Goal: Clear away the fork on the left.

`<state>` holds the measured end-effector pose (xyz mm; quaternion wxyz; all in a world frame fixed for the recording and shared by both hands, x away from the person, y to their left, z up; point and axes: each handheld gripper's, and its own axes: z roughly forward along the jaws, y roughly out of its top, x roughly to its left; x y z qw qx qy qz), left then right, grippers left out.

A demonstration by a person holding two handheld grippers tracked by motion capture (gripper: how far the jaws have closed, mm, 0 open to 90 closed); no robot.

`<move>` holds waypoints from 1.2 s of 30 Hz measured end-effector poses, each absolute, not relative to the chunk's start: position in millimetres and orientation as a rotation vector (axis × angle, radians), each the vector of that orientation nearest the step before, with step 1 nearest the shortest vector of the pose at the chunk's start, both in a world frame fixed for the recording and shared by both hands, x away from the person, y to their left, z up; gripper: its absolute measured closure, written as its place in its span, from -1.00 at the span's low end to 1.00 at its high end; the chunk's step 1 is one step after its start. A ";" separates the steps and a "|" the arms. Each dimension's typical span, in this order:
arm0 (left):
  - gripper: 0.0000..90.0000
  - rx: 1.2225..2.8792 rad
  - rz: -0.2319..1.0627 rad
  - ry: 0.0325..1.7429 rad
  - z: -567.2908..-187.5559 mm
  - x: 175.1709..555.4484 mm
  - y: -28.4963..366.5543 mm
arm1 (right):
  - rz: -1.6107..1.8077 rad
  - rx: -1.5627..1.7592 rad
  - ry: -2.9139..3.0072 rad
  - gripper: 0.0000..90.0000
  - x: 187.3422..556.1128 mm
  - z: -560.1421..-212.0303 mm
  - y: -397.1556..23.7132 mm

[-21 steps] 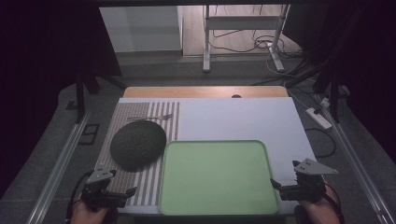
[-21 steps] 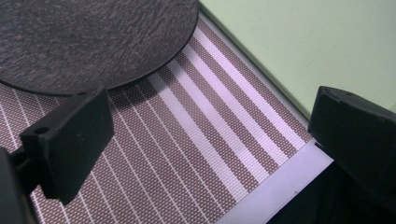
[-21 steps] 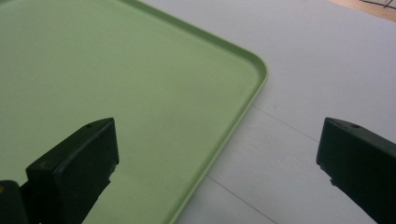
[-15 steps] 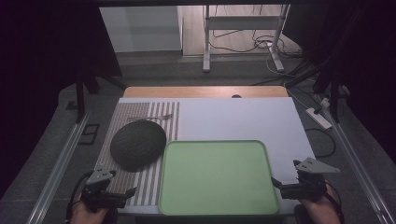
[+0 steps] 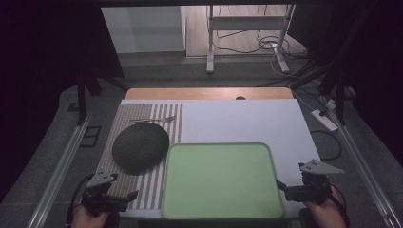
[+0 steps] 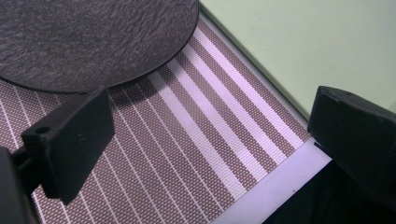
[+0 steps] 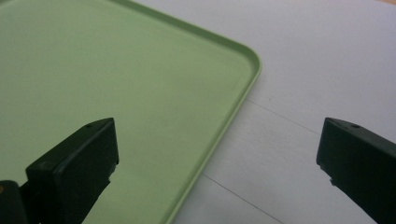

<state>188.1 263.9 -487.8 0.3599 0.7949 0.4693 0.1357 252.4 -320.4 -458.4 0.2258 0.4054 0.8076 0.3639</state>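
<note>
A green tray [image 5: 218,179] lies at the front middle of the white table. Left of it a dark round plate [image 5: 140,147] rests on a brown and white striped placemat [image 5: 142,124], with a pair of thin chopsticks [image 5: 153,119] lying behind it. My left gripper [image 5: 128,195] hovers open at the placemat's front corner; the left gripper view has its jaws wide apart over the placemat [image 6: 187,140], with the plate [image 6: 93,37] ahead and the tray [image 6: 303,42] at the right. My right gripper [image 5: 281,186] stands open at the tray's front right corner, its jaws either side of the tray's rim [image 7: 219,135].
The table's wooden far edge [image 5: 209,93] lies at the back. Metal rails [image 5: 62,164] run along both sides. A power strip [image 5: 324,120] and cables lie on the floor at the right, and a metal stand [image 5: 247,33] is behind the table.
</note>
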 end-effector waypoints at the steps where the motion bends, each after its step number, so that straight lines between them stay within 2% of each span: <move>1: -0.98 2.042 0.348 1.215 -487.7 188.2 264.4 | 1.002 1.114 2.231 -1.00 252.7 -458.6 -319.9; 19: -1.00 2.018 0.309 1.206 -484.1 197.6 262.5 | 0.964 1.068 2.279 -1.00 253.7 -460.0 -315.0; 36: -1.00 2.094 0.289 1.158 -486.6 231.1 257.3 | 0.950 1.052 2.287 -1.00 253.8 -460.6 -313.0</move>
